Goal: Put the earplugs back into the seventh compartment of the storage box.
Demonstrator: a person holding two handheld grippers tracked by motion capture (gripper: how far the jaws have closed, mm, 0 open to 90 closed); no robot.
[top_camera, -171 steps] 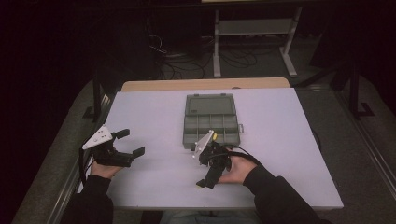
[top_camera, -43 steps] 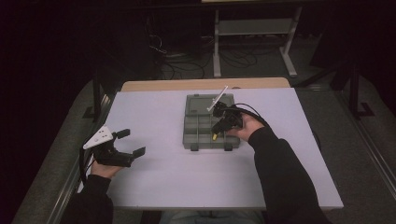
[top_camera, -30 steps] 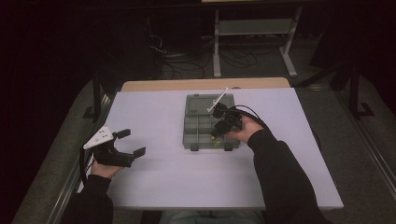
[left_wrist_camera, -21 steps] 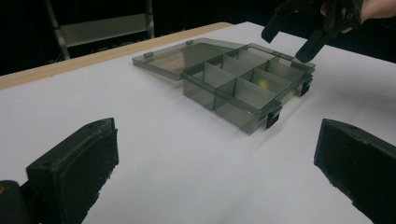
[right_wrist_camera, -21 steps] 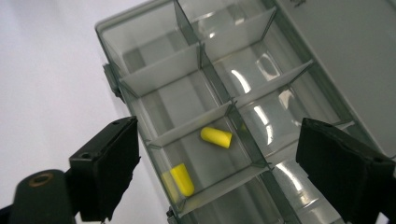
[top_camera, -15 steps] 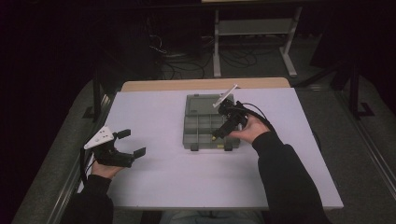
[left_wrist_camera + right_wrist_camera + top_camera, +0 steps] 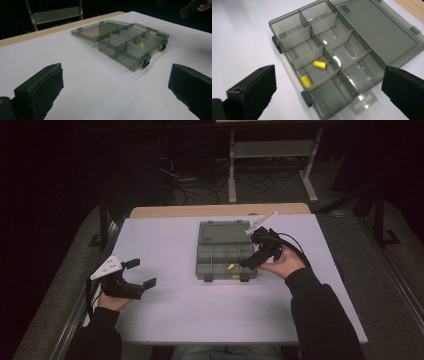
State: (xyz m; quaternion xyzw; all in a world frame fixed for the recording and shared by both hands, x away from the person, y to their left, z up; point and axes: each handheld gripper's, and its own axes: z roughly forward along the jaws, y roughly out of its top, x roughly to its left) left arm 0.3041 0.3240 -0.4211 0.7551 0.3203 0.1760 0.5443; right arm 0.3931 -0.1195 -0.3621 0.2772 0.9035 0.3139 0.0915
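Earplugs (image 7: 319, 64) lie loose in one front compartment of the open box (image 7: 226, 251) at mid-table. Right gripper (image 7: 248, 262), jaws wide and empty, hangs beside the box and could nudge it; left gripper (image 7: 141, 273), also wide, sits well left.

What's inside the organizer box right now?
The organizer box lies open. Two yellow earplugs share one near-row compartment, one lying flat, the other against the front wall. The other compartments look empty through the clear dividers; nothing is covered.

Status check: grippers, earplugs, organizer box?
Left gripper open, idle over the table. Right gripper open, empty, beside the organizer box. Two yellow earplugs in one compartment, lid open. Nothing obstructing.
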